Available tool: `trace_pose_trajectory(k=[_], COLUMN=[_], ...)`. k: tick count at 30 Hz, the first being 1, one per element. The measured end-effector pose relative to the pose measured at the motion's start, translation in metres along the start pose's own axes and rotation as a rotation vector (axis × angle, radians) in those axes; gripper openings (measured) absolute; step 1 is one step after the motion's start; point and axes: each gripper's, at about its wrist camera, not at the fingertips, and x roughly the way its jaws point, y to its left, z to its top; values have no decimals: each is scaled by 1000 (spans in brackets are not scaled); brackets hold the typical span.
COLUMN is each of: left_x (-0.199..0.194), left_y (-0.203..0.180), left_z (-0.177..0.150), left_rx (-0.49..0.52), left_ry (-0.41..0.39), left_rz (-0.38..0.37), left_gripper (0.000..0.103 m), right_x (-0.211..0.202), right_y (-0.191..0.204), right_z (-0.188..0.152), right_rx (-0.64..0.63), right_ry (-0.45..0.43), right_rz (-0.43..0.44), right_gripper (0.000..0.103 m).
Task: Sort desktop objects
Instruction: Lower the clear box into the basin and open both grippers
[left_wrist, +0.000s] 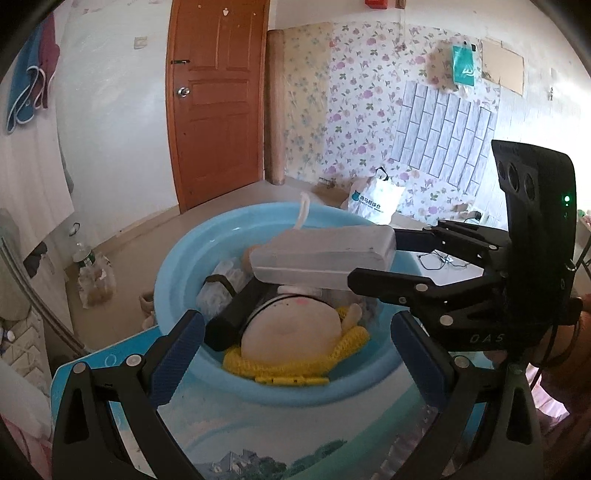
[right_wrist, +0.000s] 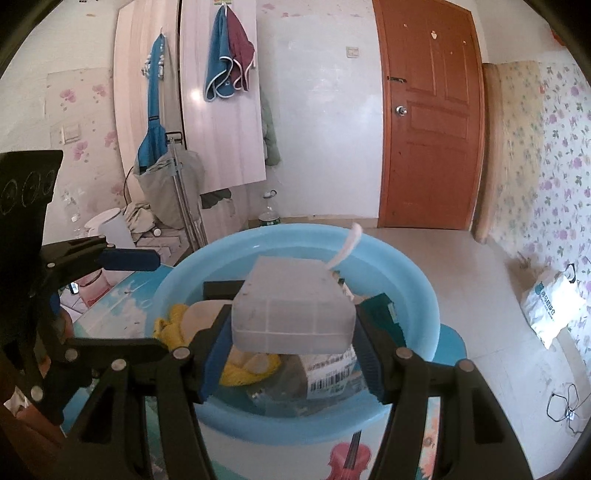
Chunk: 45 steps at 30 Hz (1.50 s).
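The right gripper (right_wrist: 291, 354) fingers clamp the stiff, probably light white box (right_wrist: 293, 312) by its short end above the basin (right_wrist: 424, 295), while the left gripper (left_wrist: 295, 354) is open.

The left wrist camera sits just behind its own blue-padded fingers (left_wrist: 177, 354), looking forward and slightly down over the light-blue basin (left_wrist: 166, 280), which fills the lower middle of the frame at close range. An orange door (left_wrist: 218, 103) stands at 12 o'clock, floral wallpaper at 2 o'clock. The right wrist camera looks across the same basin (right_wrist: 428, 295) from a neighbouring side, equally close, with that door (right_wrist: 428, 122) at 1 o'clock and hanging towels (right_wrist: 229, 55) at 11 o'clock. The 2 views share the basin, the door and the grey box (left_wrist: 321, 258) (right_wrist: 291, 310) above the basin; each also catches the other device, at 3 o'clock and at 9 o'clock.
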Motion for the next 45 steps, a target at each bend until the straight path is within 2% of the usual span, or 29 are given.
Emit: trace_pose_trajectory(k=[17, 23, 34, 39, 45], left_x=[41, 42, 34, 24, 10], left_y=[13, 8, 7, 15, 17], left_z=[-4, -5, -3, -2, 0], left_rx=[7, 24, 35, -16, -47], left_ry=[76, 78, 83, 66, 45], left_rz=[20, 28, 76, 84, 97], left_gripper=[101, 103, 103, 103, 103], right_x=[31, 33, 24, 16, 7], right_y=[-8, -11, -11, -13, -11], right_z=[-7, -13, -13, -15, -14], right_rx=[-21, -4, 17, 35, 51], right_ry=[72, 92, 103, 99, 96], right_rz=[2, -5, -33, -53, -51], right_gripper=[61, 62, 81, 87, 88])
